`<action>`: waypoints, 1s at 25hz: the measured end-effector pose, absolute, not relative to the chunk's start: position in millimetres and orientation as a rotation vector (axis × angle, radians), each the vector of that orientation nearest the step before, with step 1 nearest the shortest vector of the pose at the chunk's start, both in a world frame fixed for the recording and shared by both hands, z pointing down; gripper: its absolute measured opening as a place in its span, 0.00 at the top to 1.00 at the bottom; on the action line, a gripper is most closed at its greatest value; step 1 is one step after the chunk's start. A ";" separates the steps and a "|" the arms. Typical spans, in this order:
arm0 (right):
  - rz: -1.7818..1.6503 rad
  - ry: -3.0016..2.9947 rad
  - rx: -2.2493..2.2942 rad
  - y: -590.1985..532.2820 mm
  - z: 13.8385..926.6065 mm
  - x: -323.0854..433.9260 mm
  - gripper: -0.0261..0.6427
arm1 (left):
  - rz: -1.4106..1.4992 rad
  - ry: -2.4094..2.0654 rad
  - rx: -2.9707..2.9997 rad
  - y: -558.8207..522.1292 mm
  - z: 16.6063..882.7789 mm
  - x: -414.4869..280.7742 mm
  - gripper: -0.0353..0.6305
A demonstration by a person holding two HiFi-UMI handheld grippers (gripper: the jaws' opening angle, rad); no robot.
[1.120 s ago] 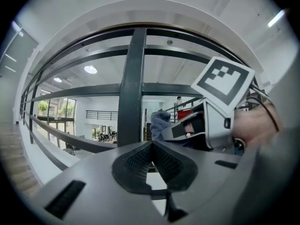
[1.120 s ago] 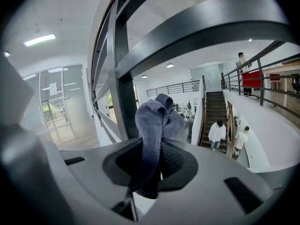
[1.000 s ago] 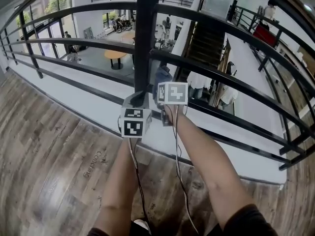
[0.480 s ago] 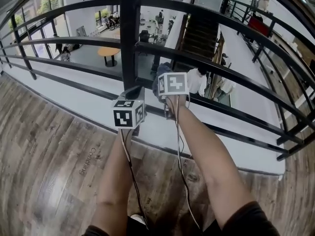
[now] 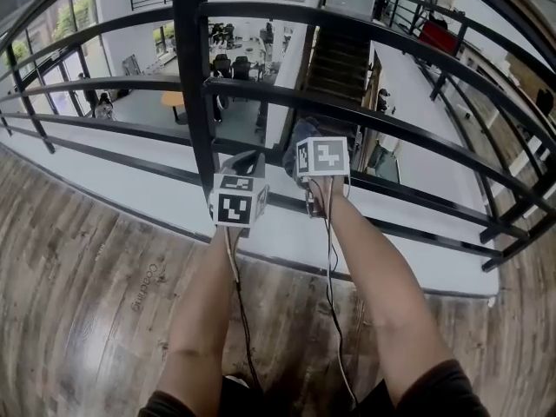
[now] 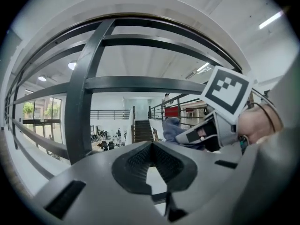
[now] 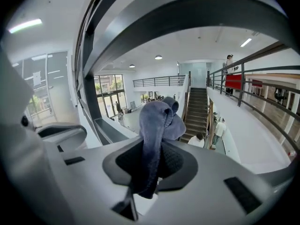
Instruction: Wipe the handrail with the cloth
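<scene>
In the head view, your right tool [image 5: 306, 148] sits just right of the upright post [image 5: 193, 102]. The blue cloth [image 5: 297, 131] is at its tip, just under the middle handrail [image 5: 417, 133]. That rail's long axis runs left to right, slanting to the far right. Your left tool [image 5: 248, 163] is beside it, nearer the post.

In the left gripper view, its jaws meet with nothing between them.

In the right gripper view, the jaws pinch the cloth [image 7: 157, 125], which bunches upright. The rail [image 7: 187, 13] arches above without touching, so the wipe likely means raising the right tool and then sliding lengthwise.
</scene>
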State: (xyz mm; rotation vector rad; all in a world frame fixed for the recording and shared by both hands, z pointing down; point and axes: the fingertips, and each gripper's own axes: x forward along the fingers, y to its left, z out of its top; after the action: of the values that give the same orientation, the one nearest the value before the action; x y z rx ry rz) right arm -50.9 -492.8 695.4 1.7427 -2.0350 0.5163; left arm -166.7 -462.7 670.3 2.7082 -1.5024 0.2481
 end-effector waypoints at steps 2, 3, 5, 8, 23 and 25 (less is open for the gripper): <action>0.487 -2.024 1.758 -485.1 693.9 -39.1 0.84 | 0.222 -1.472 2.730 -458.8 663.8 -152.0 0.94; 0.478 -2.018 1.763 -481.5 694.0 -32.7 0.84 | 0.210 -1.455 2.736 -456.2 661.5 -144.5 0.94; 0.472 -2.007 1.772 -473.2 693.5 -16.1 0.84 | 0.205 -1.407 2.749 -447.8 658.1 -124.7 0.94; 0.469 -2.013 1.789 -459.4 689.1 11.6 0.84 | 0.224 -1.349 2.777 -437.2 654.8 -91.7 0.94; 0.487 -1.928 1.924 -389.9 689.6 169.1 0.84 | 0.248 -1.142 2.869 -383.0 658.6 59.0 0.94; 0.489 -1.918 1.941 -379.9 690.1 191.7 0.84 | 0.232 -1.117 2.882 -374.2 655.1 80.8 0.94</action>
State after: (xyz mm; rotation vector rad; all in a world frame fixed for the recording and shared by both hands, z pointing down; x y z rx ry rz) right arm 191.7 -379.9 690.1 1.9406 -1.9184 0.4888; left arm 80.8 -374.2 655.1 2.8822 -1.1165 0.2320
